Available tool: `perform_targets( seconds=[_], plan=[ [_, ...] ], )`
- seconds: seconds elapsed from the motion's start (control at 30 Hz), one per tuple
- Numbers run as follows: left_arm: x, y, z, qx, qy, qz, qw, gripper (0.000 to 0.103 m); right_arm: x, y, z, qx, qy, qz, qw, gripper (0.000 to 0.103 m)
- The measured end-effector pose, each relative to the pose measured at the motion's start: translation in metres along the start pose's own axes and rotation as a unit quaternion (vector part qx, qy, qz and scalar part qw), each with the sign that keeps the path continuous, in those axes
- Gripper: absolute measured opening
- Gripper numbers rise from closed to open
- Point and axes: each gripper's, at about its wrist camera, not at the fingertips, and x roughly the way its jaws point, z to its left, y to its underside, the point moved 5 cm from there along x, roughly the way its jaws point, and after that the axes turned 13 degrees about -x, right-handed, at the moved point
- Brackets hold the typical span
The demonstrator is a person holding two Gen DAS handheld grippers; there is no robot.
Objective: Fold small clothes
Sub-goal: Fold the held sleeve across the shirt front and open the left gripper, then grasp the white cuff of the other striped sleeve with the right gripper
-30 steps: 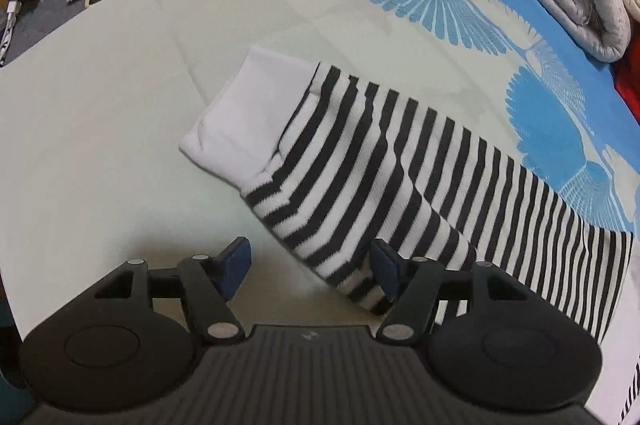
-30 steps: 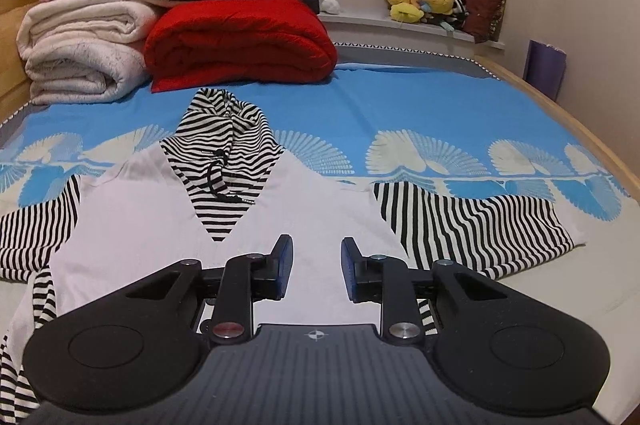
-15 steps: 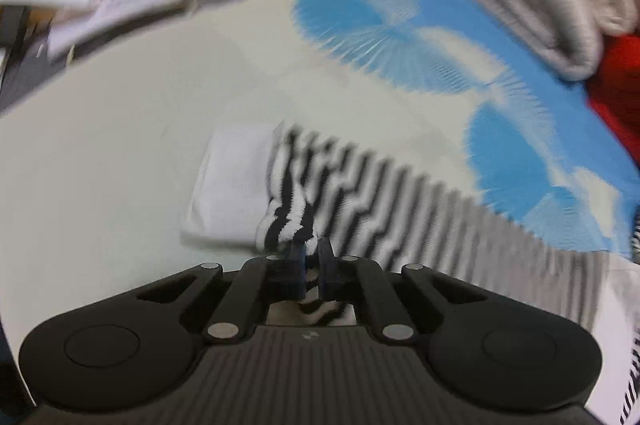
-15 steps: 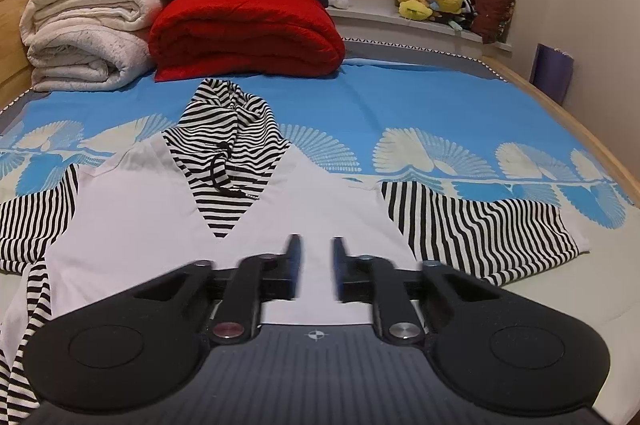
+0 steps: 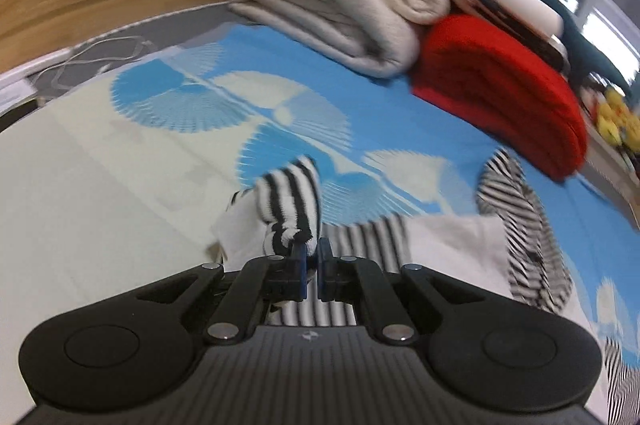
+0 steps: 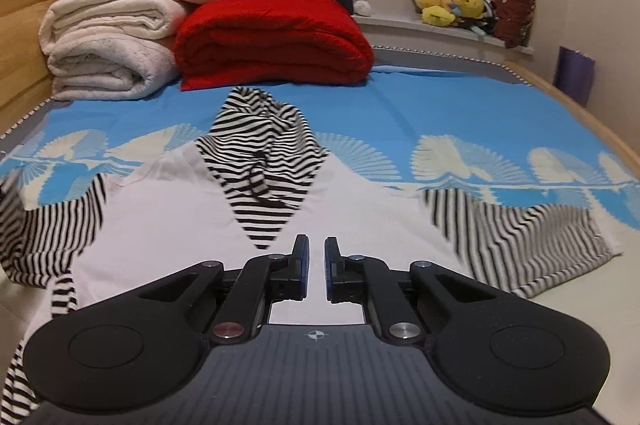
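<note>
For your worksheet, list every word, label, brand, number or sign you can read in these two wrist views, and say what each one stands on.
No words, brands or numbers can be read in either view.
One line only: a small round crosshair sign, no letters, on the ribbed black body of the right gripper.
The same small mark on the left gripper is blurred.

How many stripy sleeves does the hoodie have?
2: the left sleeve is pinched and lifted by the left gripper; the right sleeve lies flat on the bed.
</note>
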Motion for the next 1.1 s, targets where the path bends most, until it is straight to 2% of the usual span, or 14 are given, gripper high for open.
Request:
perform_targets(
  seconds=[0.23, 0.37, 0.43, 0.5, 0.53, 0.57, 0.6, 0.63, 0.67, 0.8, 0.9, 1.0, 1.1],
  plan=[
    [-0.014, 0.037, -0.058, 0.061, 0.060, 0.007, 0.9963, 0.004, 0.018, -0.007, 0.006, 0.040, -0.006, -0.004, 0.999, 0.008],
    [-0.016, 0.050, -0.089, 0.058, 0.114, 0.030, 0.9914, 0.004, 0.033, -0.007, 0.001, 0.069, -0.004, 0.005, 0.998, 0.008],
    [-0.017, 0.055, -0.105, 0.047, 0.162, 0.052, 0.9843, 0.004, 0.038, -0.006, 0.000, 0.071, -0.013, 0.010, 0.997, 0.008],
    [-0.016, 0.068, -0.125, 0.029, 0.236, 0.105, 0.9657, 0.004, 0.042, -0.005, -0.005, 0.080, -0.018, 0.022, 0.996, 0.009],
    [-0.015, 0.075, -0.136, 0.026, 0.269, 0.137, 0.9530, 0.005, 0.045, -0.006, -0.009, 0.089, -0.027, 0.022, 0.995, 0.009],
    [-0.012, 0.084, -0.146, 0.024, 0.303, 0.176, 0.9363, 0.007, 0.048, -0.005, -0.013, 0.096, -0.030, 0.025, 0.995, 0.009],
    [-0.009, 0.091, -0.153, 0.020, 0.329, 0.218, 0.9186, 0.022, 0.053, -0.004, -0.016, 0.101, -0.029, 0.033, 0.994, 0.009],
    [-0.005, 0.095, -0.156, 0.016, 0.344, 0.242, 0.9070, 0.029, 0.059, -0.002, -0.021, 0.113, -0.032, 0.045, 0.992, 0.009],
    [-0.003, 0.093, -0.156, 0.008, 0.346, 0.240, 0.9070, 0.036, 0.063, -0.002, -0.026, 0.129, -0.041, 0.051, 0.990, 0.009],
    [0.018, 0.067, -0.129, -0.025, 0.275, 0.181, 0.9440, 0.038, 0.079, 0.004, -0.038, 0.182, -0.067, 0.070, 0.979, 0.013],
    [0.033, 0.057, -0.108, -0.028, 0.194, 0.148, 0.9694, 0.038, 0.088, 0.010, -0.039, 0.203, -0.076, 0.083, 0.973, 0.020],
    [0.045, 0.056, -0.096, -0.006, 0.133, 0.145, 0.9804, 0.038, 0.098, 0.017, -0.031, 0.217, -0.106, 0.094, 0.966, 0.024],
    [0.054, 0.048, -0.084, -0.008, 0.121, 0.146, 0.9819, 0.038, 0.109, 0.024, -0.014, 0.224, -0.141, 0.124, 0.956, 0.029]
  ],
)
